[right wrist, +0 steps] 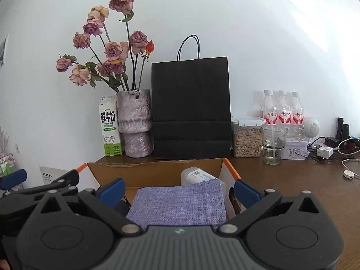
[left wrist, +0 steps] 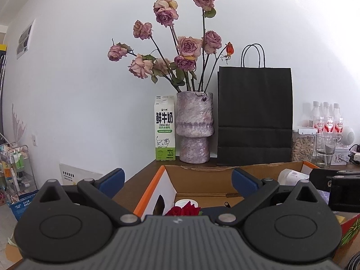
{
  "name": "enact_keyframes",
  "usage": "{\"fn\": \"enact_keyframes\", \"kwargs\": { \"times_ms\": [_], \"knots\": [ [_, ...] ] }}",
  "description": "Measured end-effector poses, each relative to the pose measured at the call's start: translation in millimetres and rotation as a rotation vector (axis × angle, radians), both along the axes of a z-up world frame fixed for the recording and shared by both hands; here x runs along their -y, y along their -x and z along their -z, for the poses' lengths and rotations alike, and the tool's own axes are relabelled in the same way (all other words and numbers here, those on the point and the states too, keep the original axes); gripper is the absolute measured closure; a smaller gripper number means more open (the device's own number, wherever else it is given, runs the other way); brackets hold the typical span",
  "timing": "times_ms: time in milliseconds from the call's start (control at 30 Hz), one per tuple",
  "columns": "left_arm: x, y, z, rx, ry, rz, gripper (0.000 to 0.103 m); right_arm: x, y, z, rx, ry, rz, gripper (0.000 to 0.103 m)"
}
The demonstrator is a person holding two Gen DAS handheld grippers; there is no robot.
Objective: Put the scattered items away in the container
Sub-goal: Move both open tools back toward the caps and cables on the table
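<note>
We take the open cardboard box with its orange-edged flaps as our container; it sits on the brown wooden table, just in front of the things lined along the wall. It already holds a fair load: a folded lavender cloth lies across the top, a white plastic bottle on its side shows just behind the cloth, and from the left wrist view we also see a red rose, a white round lid or cup and something dark with a zip pull — what it is we cannot tell. So we judge the tidying well along, perhaps near its end, though the table around the box's near side is hidden behind our own tools and we cannot say whether loose items remain there. Our left gripper hovers over the box's left half with jaws spread wide and nothing between the blue pads; our right gripper hangs over the cloth, jaws likewise wide and gripping nothing. Further out, a milk carton, a mottled vase of dried roses, a black paper bag, a jar of seeds, a glass and three bottles stand upright against the wall — these look arranged, not scattered. To the right, chargers and cables lie loose on the tabletop; whether they belong to our job we cannot judge.
</note>
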State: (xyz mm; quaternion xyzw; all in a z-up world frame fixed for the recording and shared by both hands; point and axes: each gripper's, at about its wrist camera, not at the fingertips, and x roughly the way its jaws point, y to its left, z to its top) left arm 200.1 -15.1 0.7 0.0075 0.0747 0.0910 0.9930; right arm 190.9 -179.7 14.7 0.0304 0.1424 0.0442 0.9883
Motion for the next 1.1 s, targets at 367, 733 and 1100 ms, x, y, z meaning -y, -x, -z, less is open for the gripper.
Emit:
{"fn": "enact_keyframes", "kwargs": {
  "times_ms": [367,733,1100],
  "knots": [
    [-6.3,20.4,5.2,0.020,-0.024,-0.020,0.000,0.6,14.0,10.9,0.008,0.036,-0.018,0.000],
    [-6.7,40.0,11.9,0.019,-0.083,-0.053,0.000,6.2,36.4,28.0,0.004,0.075,-0.014,0.000],
    [-14.0,55.7,18.6,-0.009,-0.087,-0.081,0.000,16.6,52.6,36.4,-0.004,0.075,0.016,0.000]
  ]
}}
